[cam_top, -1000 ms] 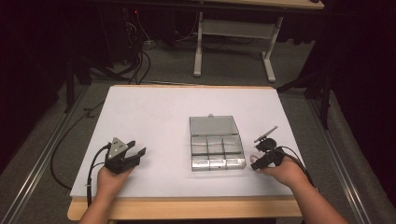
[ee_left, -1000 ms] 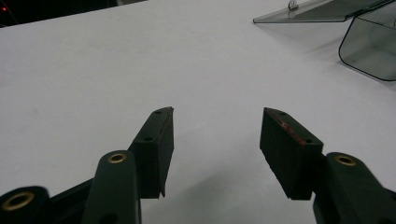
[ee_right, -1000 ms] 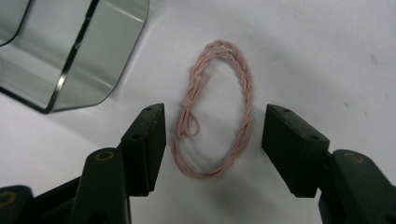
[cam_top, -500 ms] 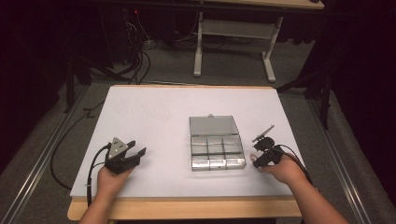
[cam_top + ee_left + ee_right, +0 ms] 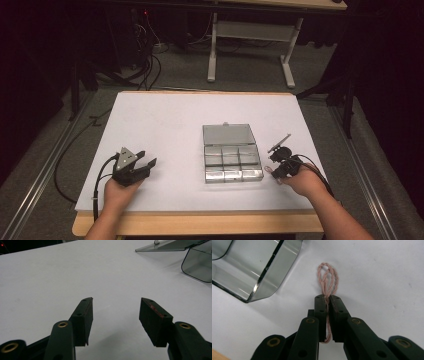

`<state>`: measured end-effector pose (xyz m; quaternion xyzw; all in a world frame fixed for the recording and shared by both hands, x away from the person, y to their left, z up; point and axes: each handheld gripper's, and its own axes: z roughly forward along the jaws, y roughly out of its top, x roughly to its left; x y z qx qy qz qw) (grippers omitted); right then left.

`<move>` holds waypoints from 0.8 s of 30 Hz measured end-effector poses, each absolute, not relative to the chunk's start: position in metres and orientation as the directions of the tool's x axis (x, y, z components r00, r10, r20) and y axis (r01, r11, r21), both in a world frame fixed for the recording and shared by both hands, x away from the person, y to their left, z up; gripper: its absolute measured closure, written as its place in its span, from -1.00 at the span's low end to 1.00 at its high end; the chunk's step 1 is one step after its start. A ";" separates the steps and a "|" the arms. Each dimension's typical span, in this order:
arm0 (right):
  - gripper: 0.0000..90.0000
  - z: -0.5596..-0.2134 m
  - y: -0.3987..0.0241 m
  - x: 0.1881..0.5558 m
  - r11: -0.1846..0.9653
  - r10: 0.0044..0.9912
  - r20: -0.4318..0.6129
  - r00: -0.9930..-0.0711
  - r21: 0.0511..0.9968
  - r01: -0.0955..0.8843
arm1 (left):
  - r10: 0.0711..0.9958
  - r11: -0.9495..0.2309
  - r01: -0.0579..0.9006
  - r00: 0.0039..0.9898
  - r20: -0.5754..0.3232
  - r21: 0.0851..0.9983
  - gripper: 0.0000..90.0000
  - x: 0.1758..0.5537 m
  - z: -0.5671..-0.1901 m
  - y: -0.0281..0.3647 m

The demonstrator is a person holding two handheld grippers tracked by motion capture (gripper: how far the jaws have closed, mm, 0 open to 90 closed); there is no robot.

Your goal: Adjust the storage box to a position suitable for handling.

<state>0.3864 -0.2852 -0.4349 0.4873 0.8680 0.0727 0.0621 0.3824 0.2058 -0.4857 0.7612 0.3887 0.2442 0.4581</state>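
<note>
A clear plastic compartment box lies on the white table with its lid folded open behind it. To the right of its front corner lies a pink twisted cord loop. My right gripper has just been closing and now pinches the loop, whose far end sticks out past the fingertips. In the high view the right gripper rests low on the table beside the box. My left gripper sits on the table at the front left, jaws apart, with nothing between them.
The box corner stands close to the left of the right jaws. In the left gripper view the box and its lid lie far ahead to the right. A wooden table edge runs along the front.
The right gripper's jaws have closed together on the pink cord loop. Both hands kept their places, and the left gripper is unchanged.
</note>
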 end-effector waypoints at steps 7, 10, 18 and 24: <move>0.90 -0.429 -0.286 0.387 0.522 0.850 -0.032 -0.526 0.187 0.832 | 0.815 -0.278 0.368 0.580 0.015 0.887 0.00 0.382 -0.486 0.206; 0.90 -0.426 -0.286 0.386 0.525 0.848 -0.033 -0.528 0.182 0.831 | 0.815 -0.277 0.368 0.579 0.014 0.887 0.00 0.382 -0.486 0.206; 0.90 -0.417 -0.285 0.385 0.534 0.842 -0.031 -0.538 0.181 0.826 | 0.815 -0.278 0.368 0.580 0.016 0.887 0.00 0.382 -0.486 0.206; 0.90 -0.407 -0.286 0.385 0.539 0.839 -0.041 -0.542 0.184 0.822 | 0.814 -0.279 0.367 0.580 0.016 0.887 0.00 0.382 -0.486 0.206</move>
